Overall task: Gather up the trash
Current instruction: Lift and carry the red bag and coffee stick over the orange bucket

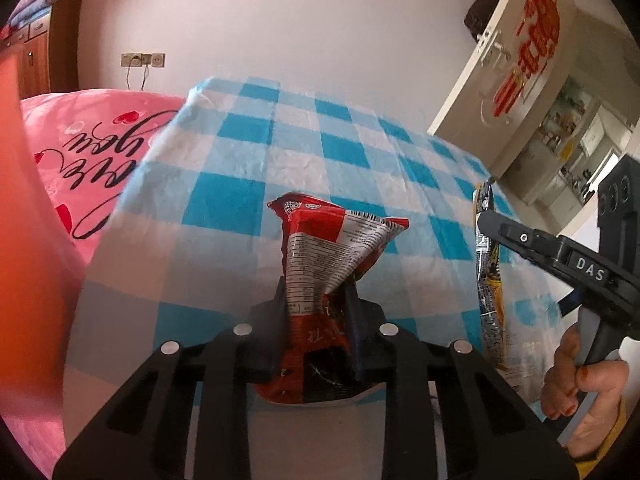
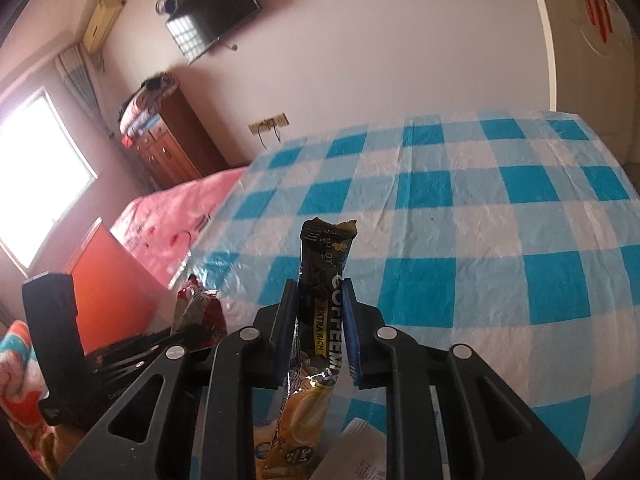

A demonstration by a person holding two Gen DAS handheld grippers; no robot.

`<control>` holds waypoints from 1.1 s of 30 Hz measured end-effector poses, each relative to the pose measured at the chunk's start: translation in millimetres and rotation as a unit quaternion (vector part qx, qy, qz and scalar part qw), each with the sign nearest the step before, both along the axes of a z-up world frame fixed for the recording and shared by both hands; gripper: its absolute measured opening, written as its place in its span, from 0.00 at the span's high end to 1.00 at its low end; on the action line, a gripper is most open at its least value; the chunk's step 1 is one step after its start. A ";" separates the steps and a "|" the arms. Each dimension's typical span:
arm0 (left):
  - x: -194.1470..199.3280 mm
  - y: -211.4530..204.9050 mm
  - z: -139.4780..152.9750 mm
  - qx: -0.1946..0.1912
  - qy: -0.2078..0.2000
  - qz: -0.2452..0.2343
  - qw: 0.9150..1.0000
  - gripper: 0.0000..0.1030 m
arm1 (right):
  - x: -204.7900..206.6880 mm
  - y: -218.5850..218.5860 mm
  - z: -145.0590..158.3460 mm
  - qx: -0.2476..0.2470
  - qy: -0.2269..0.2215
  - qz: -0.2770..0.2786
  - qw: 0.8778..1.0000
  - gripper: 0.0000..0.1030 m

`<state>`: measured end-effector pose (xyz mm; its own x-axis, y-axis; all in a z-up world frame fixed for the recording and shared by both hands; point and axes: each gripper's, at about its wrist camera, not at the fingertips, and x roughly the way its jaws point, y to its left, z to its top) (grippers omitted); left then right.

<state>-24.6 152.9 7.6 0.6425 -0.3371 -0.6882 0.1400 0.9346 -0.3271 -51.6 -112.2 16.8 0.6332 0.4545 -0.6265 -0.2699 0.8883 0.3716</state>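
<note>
My left gripper point(image 1: 318, 286) is shut on a crumpled red snack wrapper point(image 1: 332, 240), held above the blue-and-white checked tablecloth point(image 1: 248, 208). The wrapper's top fans out past the fingertips. My right gripper point(image 2: 318, 292) is shut on a black and yellow coffee-mix sachet point(image 2: 324, 280), which stands upright between the pads. In the left wrist view that sachet point(image 1: 490, 280) hangs from the right gripper point(image 1: 486, 218) at the right, with a hand point(image 1: 576, 368) on its handle. The red wrapper point(image 2: 200, 312) and the left tool show at the lower left of the right wrist view.
A pink bedspread point(image 1: 80, 140) lies beyond the table's left edge. An orange surface point(image 2: 108, 276) stands at the left. A white paper point(image 2: 360, 452) lies on the cloth under the right gripper. A white door point(image 1: 520, 64) with red decoration hangs open at the right.
</note>
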 end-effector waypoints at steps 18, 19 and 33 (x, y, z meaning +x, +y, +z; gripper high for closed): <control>-42.2 41.5 80.2 -0.031 -0.090 0.028 0.995 0.74 | -21.5 31.3 70.1 0.046 -0.046 0.034 0.997 0.80; -45.3 45.6 83.7 -0.031 -0.094 0.033 0.995 0.74 | -22.2 38.3 75.0 0.051 -0.048 0.044 0.997 0.80; -83.2 151.2 120.1 0.018 -0.129 0.179 0.975 0.74 | -14.8 162.8 125.4 0.109 -0.057 0.174 0.977 0.80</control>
